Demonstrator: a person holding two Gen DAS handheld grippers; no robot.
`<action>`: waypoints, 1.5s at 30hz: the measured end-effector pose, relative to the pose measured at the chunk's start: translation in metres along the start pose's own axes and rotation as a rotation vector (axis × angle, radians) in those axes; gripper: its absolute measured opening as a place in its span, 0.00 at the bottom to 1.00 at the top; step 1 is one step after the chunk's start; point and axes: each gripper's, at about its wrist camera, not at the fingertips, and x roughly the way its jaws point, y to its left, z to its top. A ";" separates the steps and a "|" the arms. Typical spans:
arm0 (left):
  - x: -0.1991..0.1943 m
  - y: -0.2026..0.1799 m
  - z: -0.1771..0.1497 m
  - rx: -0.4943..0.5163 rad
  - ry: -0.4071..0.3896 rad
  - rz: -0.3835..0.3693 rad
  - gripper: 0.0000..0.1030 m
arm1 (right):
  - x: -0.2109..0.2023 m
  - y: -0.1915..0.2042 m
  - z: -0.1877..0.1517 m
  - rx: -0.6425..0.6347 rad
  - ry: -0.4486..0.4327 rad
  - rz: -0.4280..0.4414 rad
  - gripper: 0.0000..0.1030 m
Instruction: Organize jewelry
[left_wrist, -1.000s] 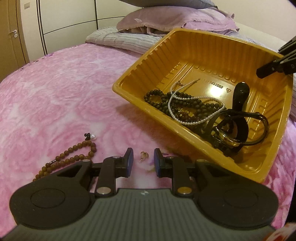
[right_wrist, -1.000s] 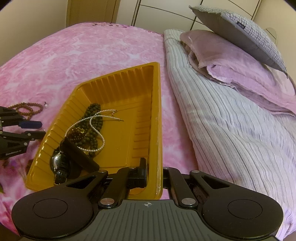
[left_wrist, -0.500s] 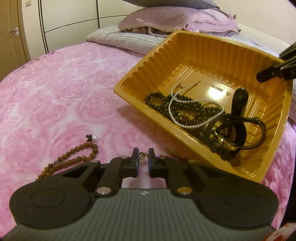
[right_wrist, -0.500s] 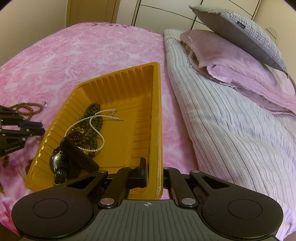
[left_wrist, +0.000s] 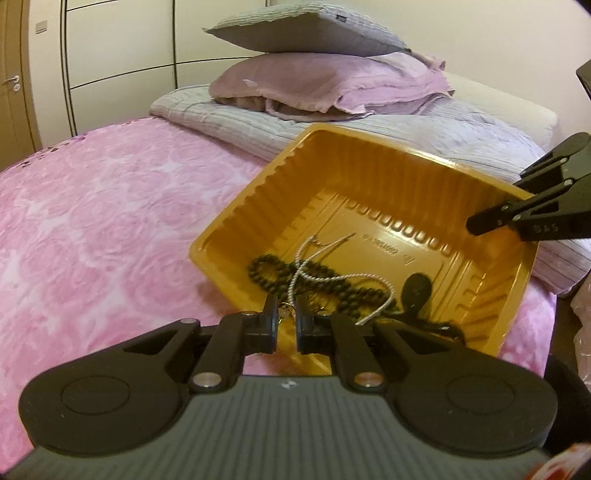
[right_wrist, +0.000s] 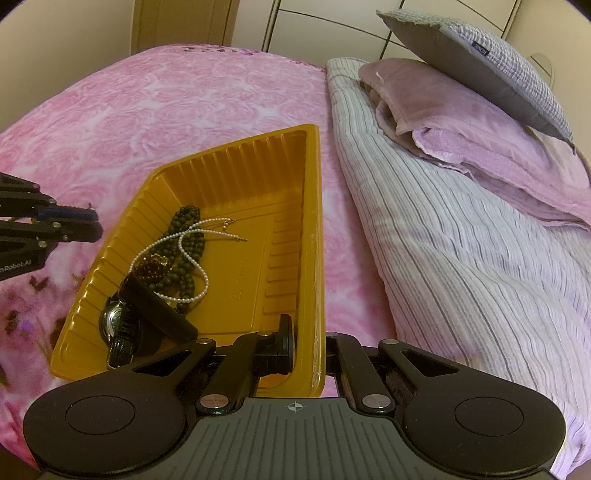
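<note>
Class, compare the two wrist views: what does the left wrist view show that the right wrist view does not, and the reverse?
Only the left wrist view shows the small earring pinched between the left gripper jaws. Only the right wrist view shows the watch face and the right gripper jaws clamping the yellow tray wall. Both show the tray, the pearl necklace, the dark bead necklace, the pillows and the pink blanket.

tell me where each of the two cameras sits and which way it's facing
Left wrist: sits on the left gripper, facing the pillows; its fingers pinch a small earring at the yellow tray's near rim.
Right wrist: sits on the right gripper, looking along the tray toward the pink blanket; its fingers clamp the tray wall.
Shared: tray, pearl necklace, dark beads, each other's gripper.
</note>
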 end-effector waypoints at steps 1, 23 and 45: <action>0.001 -0.002 0.001 0.004 0.001 -0.001 0.07 | 0.000 0.000 0.000 0.001 0.000 0.001 0.04; 0.018 -0.017 0.012 0.012 0.011 -0.035 0.08 | 0.000 -0.002 0.000 0.005 -0.001 0.005 0.04; -0.007 0.074 -0.035 -0.054 0.052 0.196 0.23 | -0.002 -0.004 -0.001 0.015 0.000 0.009 0.04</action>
